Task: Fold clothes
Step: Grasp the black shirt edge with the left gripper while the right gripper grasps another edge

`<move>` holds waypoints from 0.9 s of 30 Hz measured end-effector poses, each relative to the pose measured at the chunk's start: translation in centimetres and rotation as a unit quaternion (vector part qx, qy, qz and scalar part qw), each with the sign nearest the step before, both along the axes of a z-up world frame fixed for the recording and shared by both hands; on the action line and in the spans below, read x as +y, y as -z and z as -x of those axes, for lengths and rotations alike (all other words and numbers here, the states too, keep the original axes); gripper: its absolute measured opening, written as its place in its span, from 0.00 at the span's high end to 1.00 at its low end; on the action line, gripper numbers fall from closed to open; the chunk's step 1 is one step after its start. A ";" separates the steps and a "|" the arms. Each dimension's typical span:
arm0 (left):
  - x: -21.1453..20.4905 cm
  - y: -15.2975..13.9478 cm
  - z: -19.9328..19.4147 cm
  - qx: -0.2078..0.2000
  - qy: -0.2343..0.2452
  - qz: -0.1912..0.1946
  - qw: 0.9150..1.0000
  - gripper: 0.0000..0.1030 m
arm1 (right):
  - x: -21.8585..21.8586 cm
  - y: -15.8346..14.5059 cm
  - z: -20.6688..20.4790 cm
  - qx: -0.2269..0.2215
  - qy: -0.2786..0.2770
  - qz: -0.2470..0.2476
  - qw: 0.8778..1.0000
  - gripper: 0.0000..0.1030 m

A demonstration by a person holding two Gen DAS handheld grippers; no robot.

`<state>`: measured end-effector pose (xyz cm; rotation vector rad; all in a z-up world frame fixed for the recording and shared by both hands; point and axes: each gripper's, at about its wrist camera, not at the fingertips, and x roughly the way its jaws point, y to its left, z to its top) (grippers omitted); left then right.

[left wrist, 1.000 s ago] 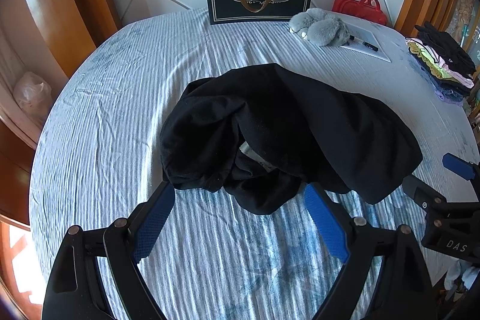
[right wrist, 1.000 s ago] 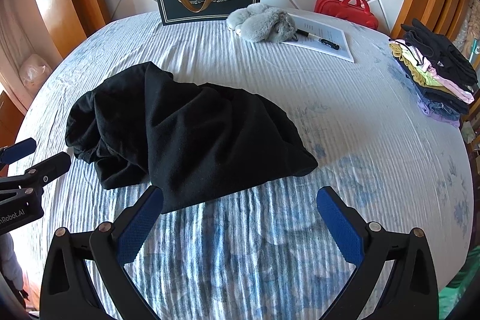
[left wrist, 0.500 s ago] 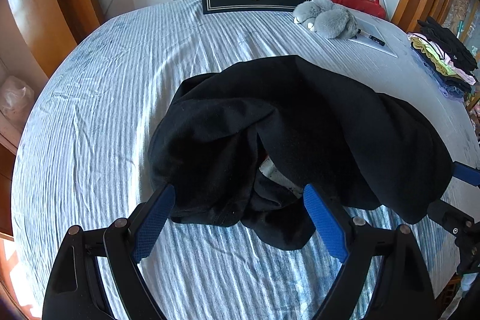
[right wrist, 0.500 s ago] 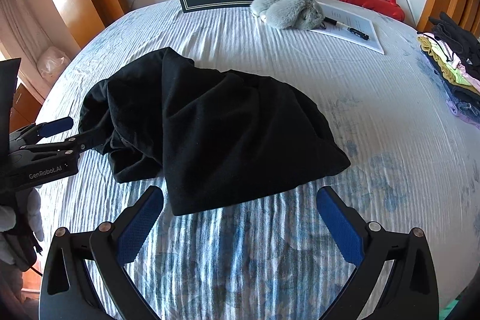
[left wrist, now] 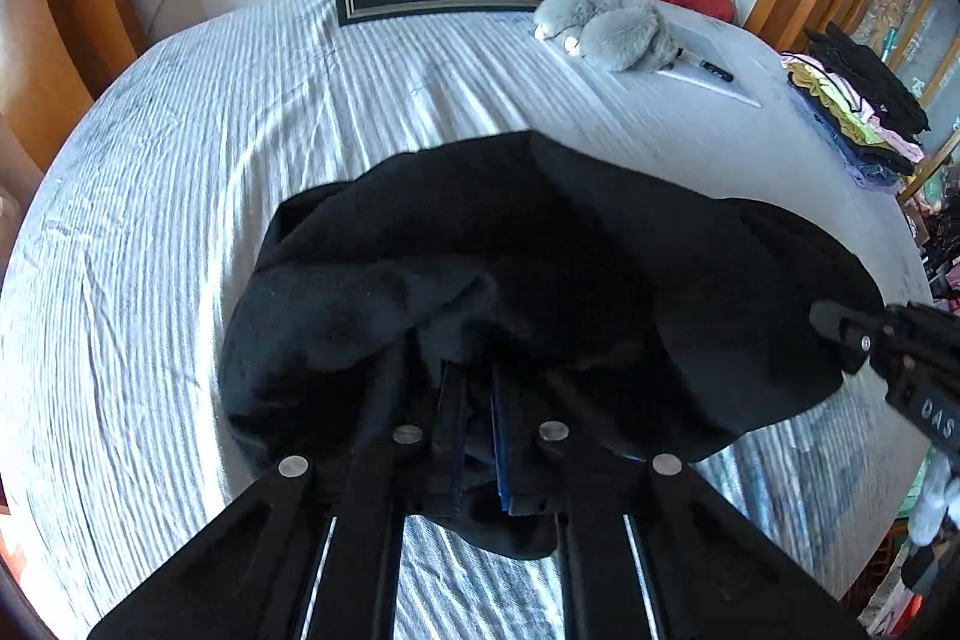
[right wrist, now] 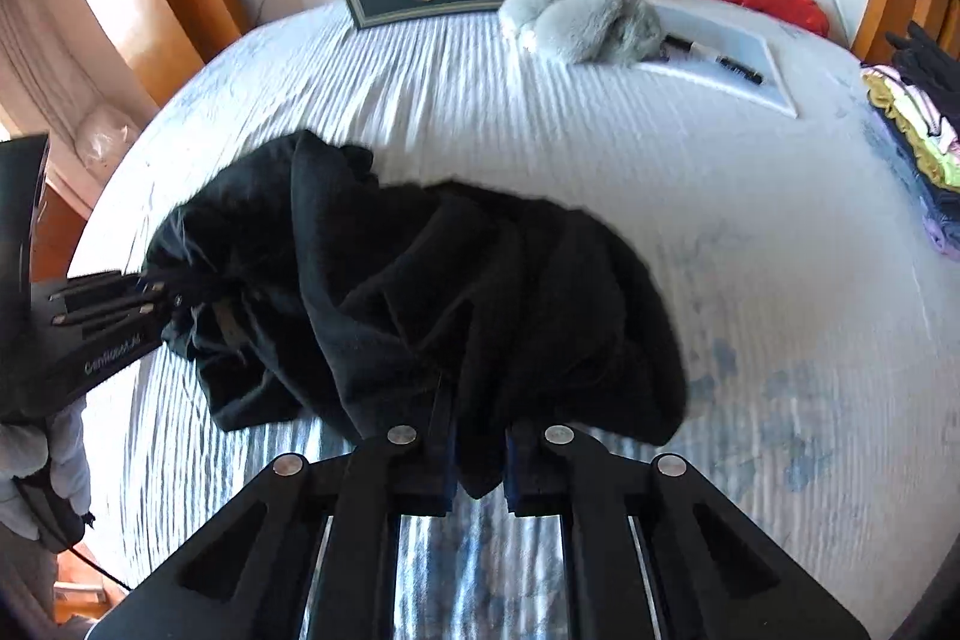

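1. In the left wrist view, the left gripper [left wrist: 477, 430] sits at the bottom centre, its jaws having just closed to a narrow slit with a fold of the black garment [left wrist: 540, 292] pinched between the blue pads.
2. The garment is a crumpled heap in the middle of the striped bedsheet [left wrist: 180, 220], lying directly ahead of the jaws and spreading towards the right of the frame.
3. At the right edge of that view, the right gripper [left wrist: 840, 328] bites the garment's far end.
4. In the right wrist view, the right gripper [right wrist: 480, 466] at bottom centre has likewise just closed, a tongue of black cloth hanging between its pads.
5. The garment's long axis runs from left to lower centre there, stretched between the two grips, so each hand holds one end; pulling apart would likely spread it for folding.
6. The stack of folded clothes [right wrist: 918, 148] lies at the right edge, well apart.
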<state>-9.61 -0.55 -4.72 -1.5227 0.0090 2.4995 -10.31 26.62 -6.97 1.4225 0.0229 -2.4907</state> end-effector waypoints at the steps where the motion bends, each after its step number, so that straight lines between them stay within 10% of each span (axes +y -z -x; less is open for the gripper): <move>1: 0.1 -1.5 -0.6 0.012 0.006 -0.014 1.000 0.96 | 0.8 -1.3 0.1 0.019 0.011 0.003 1.000 0.91; 8: 0.6 -8.2 -4.7 0.059 0.023 -0.066 0.996 0.90 | 7.1 -8.5 -1.2 0.104 0.080 0.003 0.991 0.91; 11: 0.1 -7.1 -5.5 0.052 -0.005 -0.047 0.998 0.41 | 10.2 -7.4 -0.7 0.072 0.109 -0.017 0.991 0.76; 12: -0.1 -6.3 -5.5 0.048 -0.015 -0.035 0.998 0.39 | 11.3 -6.7 -0.7 0.059 0.124 -0.021 0.990 0.67; 14: -0.8 -4.7 -5.7 0.035 -0.028 -0.021 0.999 0.39 | 13.0 -5.7 -1.5 0.044 0.131 -0.011 0.990 0.39; 27: -1.9 3.6 -5.4 -0.007 -0.068 0.038 0.997 0.39 | 12.9 3.0 -4.6 -0.075 0.039 0.014 0.996 0.39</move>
